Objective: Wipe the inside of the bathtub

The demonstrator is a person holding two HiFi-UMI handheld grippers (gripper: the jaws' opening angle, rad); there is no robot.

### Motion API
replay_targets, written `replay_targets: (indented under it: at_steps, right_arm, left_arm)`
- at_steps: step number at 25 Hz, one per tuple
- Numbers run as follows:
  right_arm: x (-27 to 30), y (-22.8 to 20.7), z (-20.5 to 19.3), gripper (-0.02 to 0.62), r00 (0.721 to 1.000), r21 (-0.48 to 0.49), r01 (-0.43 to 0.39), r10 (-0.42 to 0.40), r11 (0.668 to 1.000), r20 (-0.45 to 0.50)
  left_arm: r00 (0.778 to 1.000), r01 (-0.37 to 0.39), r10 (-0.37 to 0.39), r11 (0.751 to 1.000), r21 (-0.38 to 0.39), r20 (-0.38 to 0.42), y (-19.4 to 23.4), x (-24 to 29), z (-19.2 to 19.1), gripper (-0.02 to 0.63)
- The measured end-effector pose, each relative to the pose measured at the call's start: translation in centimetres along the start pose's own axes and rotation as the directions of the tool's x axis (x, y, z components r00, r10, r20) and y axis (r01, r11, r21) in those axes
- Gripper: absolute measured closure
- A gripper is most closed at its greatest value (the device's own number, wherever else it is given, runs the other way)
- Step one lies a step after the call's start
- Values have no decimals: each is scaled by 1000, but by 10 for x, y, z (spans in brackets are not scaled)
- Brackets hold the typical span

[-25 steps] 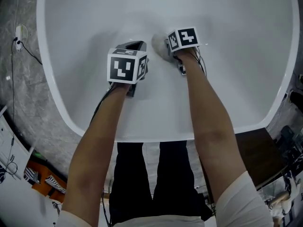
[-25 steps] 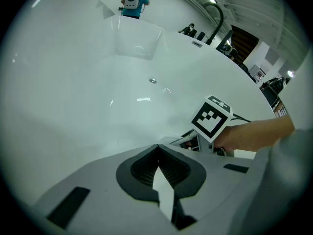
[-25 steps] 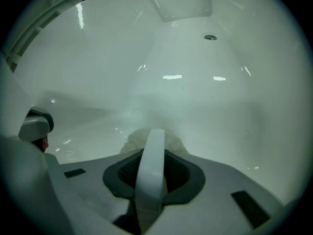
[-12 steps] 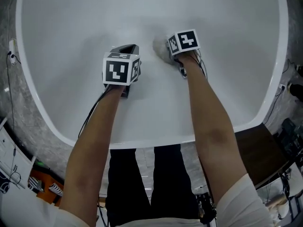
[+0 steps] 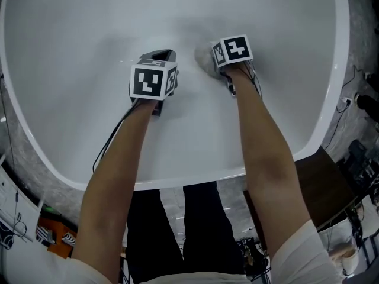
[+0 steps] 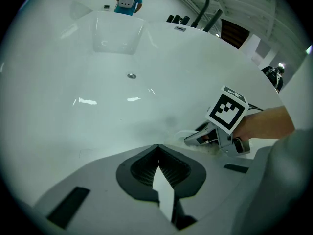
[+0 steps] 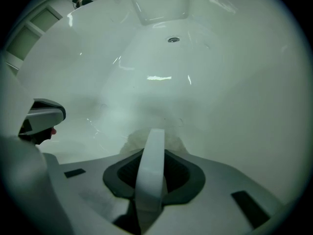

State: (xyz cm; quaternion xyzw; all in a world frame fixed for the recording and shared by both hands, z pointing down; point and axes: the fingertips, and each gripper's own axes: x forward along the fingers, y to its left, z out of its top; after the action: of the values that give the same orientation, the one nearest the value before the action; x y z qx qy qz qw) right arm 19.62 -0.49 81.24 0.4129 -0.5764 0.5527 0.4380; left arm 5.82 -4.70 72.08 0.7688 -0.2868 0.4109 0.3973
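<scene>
no readable text, only square markers on the gripper cubes (image 5: 153,81)

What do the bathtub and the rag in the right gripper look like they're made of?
Bathtub: glossy white, probably acrylic or enamel; sharp light reflections streak its smooth wall. Rag in the right gripper: soft pale cloth, likely; its edge looks fuzzy and crumpled, too blurred for the weave.

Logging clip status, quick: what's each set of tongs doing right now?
Left tongs: closed, empty.
Right tongs: closed on a cloth.
</scene>
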Motion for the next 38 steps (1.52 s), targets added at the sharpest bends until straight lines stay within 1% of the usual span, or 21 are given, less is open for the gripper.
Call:
replay_targets:
  at_steps: [9,16,23,25,27,32,38]
  right_arm:
    - [-17,-37,-12,503,998,3,54,-54,999,-13]
    - [-31,-42,-16,503,997,-4,81,-82,997,-12]
    - [-60,-43,-23,503,997,17,82,-82,996,2]
    - [-74,-40,-25,503,997,30,67,-68,997,32]
    - [-91,-33,-25,503,996,57,34,-39,998,83]
    - [-136,-4,-25,502,978,97,-47,26,994,205]
    - [-198,27,-33,502,956,81,-69,42,994,291]
  left_arm:
    - [999,32,-32,999,22,-20,-37,14,8,594]
    - [999,24,-23,999,37,-26,-38,4,13,594]
    - [999,30,-29,999,35,-14,-48,-21,20,594]
    - [1000,26,-26,999,39,-13,-55,-34,19,594]
    - [1000,24,-24,999,33,-13,-61,-48,17,594]
    - [1000,21,-21,1000,18,0,-70,-87,22,594]
    - [999,18,-18,1000,13,39,-88,-139,33,594]
